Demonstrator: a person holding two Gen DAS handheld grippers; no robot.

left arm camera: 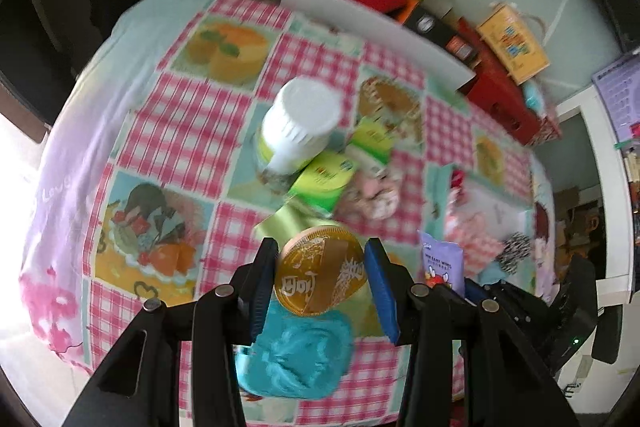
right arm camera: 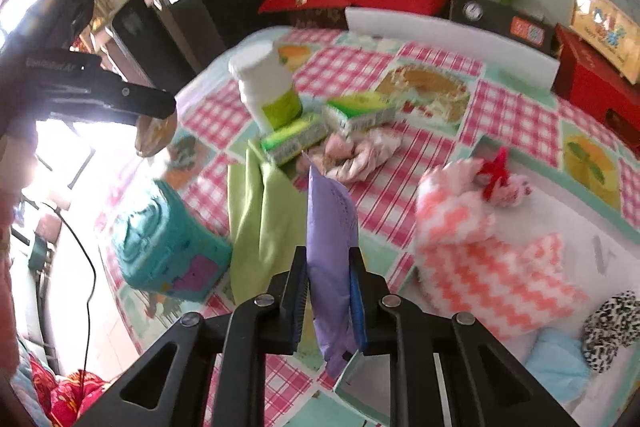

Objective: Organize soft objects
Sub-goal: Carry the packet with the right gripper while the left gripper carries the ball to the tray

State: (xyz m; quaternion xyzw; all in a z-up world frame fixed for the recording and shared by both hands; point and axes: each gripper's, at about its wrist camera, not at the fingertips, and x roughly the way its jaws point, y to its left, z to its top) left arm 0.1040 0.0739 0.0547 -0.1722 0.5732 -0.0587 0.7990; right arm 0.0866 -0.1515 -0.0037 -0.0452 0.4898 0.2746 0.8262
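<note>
Left wrist view showed the left tool point(left arm camera: 320, 269) clamped on a round gold foil-wrapped disc point(left arm camera: 320, 273), while the right tool point(right arm camera: 329, 291) gripped a flat lilac plastic packet point(right arm camera: 332, 227).

Both items hung clear above the desk's pink-checked picture cloth point(left arm camera: 180, 123), probably lifted so each could be sorted apart from the clutter. The left tool's jaws stood partly apart, pads pressing the disc's rim at 9 and 3 o'clock. The right tool's jaws were nearly closed, pinching the packet edge-on between them. Below the disc, at 6 o'clock, lay a folded teal embossed towel point(left arm camera: 296, 355). In the right wrist view, a pink-and-white zigzag cloth point(right arm camera: 496, 279) lay at 3 o'clock on a white tray point(right arm camera: 592, 223), seemingly where soft things were being gathered.
</note>
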